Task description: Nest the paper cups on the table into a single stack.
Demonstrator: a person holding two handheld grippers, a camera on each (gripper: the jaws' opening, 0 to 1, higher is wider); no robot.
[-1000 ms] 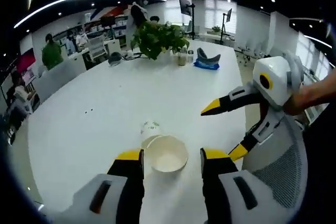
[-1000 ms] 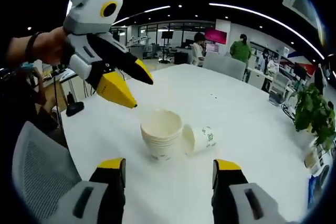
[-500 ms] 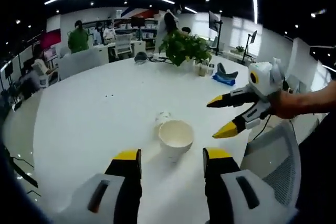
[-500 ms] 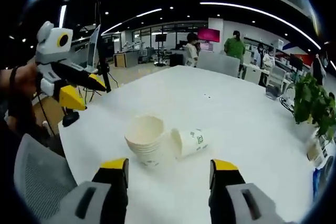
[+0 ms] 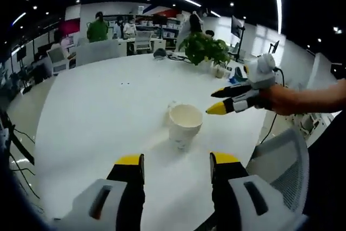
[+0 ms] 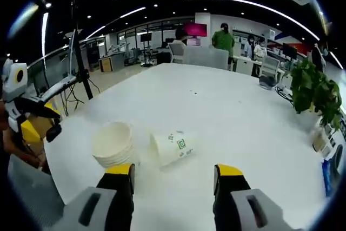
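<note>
An upright stack of nested white paper cups (image 5: 185, 125) (image 6: 112, 144) stands on the white table (image 5: 97, 112) (image 6: 227, 106). One more cup with green print (image 6: 172, 147) lies on its side right beside the stack; in the left gripper view just its edge (image 5: 172, 105) peeks out behind the stack. My left gripper (image 5: 177, 160) is open and held back from the stack with nothing between its jaws; it also appears at the far left (image 6: 21, 112). My right gripper (image 6: 173, 170) is open and short of the lying cup; it reaches in from the right (image 5: 224, 101).
A potted plant (image 5: 204, 50) (image 6: 313, 87) and small items stand at the table's far side. A grey mesh chair back (image 5: 275, 160) sits at the near table edge. People and desks fill the office behind. A person's forearm (image 5: 308, 98) holds the right gripper.
Both views have pulled back from the cups, which now sit farther from each gripper's jaws. The cups themselves have not moved. Both grippers stay open.
</note>
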